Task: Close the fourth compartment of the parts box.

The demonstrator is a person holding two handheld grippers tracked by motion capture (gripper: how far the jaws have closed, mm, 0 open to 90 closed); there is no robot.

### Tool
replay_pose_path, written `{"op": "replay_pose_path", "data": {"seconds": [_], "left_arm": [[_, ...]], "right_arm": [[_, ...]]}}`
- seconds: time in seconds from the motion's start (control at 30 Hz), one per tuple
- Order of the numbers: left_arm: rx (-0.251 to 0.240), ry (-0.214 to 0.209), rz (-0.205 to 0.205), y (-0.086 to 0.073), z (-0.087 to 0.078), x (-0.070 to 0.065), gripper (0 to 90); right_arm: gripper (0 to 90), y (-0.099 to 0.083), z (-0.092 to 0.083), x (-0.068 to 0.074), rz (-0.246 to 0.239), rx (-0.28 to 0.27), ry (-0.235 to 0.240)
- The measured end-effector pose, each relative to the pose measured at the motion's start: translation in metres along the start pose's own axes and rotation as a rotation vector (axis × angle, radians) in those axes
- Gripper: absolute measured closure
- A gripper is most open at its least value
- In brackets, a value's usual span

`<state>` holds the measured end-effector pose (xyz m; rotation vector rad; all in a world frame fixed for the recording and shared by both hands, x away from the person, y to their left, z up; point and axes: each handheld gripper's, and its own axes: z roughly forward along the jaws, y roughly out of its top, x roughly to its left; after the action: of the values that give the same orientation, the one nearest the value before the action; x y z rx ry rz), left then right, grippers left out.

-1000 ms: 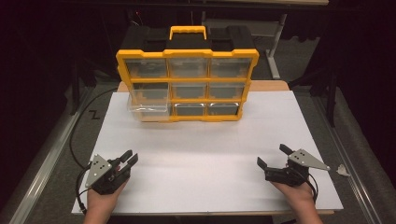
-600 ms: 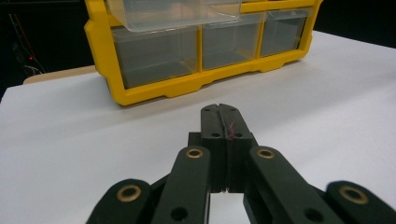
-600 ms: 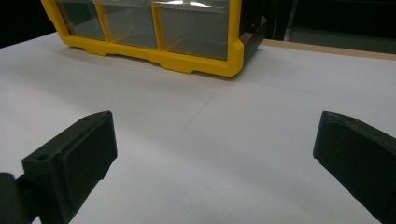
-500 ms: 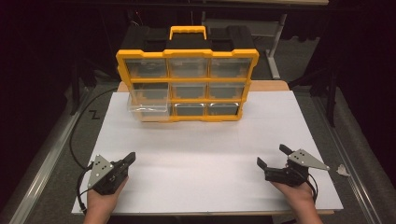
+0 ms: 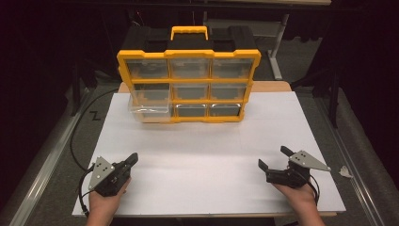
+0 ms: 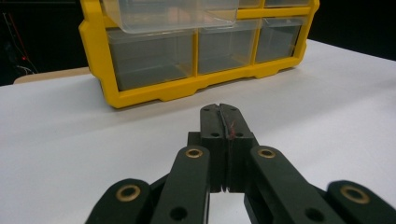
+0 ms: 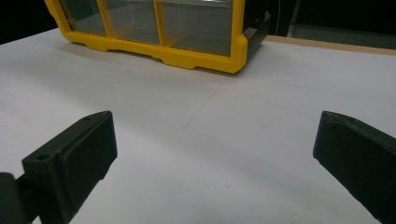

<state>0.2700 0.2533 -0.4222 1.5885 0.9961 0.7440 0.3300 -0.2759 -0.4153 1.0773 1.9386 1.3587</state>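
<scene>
left tongs (image 6: 223, 112) closed — right tongs (image 7: 215, 154) apart | yellow organizer (image 5: 188, 84) beyond

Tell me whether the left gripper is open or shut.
Shut. The left gripper has its two black jaws pressed flat together with nothing between them, resting over the white table.
</scene>
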Motion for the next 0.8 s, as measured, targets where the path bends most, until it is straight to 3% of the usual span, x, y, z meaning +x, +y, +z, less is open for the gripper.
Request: {"op": "replay_pose_path", "data": {"seconds": [0.1, 0.17, 0.23, 0.3, 0.4, 0.53, 0.6, 0.73, 0.8], "left_arm": [[-0.011, 0.006, -0.010, 0.001, 0.000, 0.000, 88.7], [-0.028, -0.011, -0.062, 0.006, -0.001, -0.002, 89.2], [-0.027, -0.008, -0.054, 0.009, -0.001, -0.004, 89.2], [-0.021, -0.005, -0.012, 0.015, 0.000, -0.008, 89.5], [0.002, -0.005, -0.027, 0.027, 0.003, -0.011, 89.4], [0.019, 0.016, -0.005, 0.033, 0.011, -0.013, 89.5], [0.015, 0.024, -0.010, 0.035, 0.015, -0.013, 89.5], [0.002, 0.029, -0.058, 0.042, 0.022, -0.011, 89.6], [-0.002, 0.037, -0.056, 0.045, 0.025, -0.011, 89.6]], "right_arm": [[0.9, 0.000, 0.000, 0.000, -0.002, 0.003, 0.001], [0.9, 0.000, 0.000, 0.000, -0.004, 0.003, 0.001], [0.9, 0.000, 0.000, 0.000, -0.005, 0.004, 0.001], [0.9, 0.000, 0.000, 0.000, -0.006, 0.003, 0.001], [0.9, -0.001, 0.000, 0.000, -0.009, 0.002, 0.000], [1.0, 0.000, 0.000, 0.000, -0.009, -0.002, 0.005], [1.0, 0.000, 0.000, 0.000, -0.011, -0.003, 0.006], [1.0, 0.001, -0.001, 0.000, -0.010, -0.006, 0.007], [1.0, 0.001, -0.001, 0.000, -0.010, -0.007, 0.008]]}}
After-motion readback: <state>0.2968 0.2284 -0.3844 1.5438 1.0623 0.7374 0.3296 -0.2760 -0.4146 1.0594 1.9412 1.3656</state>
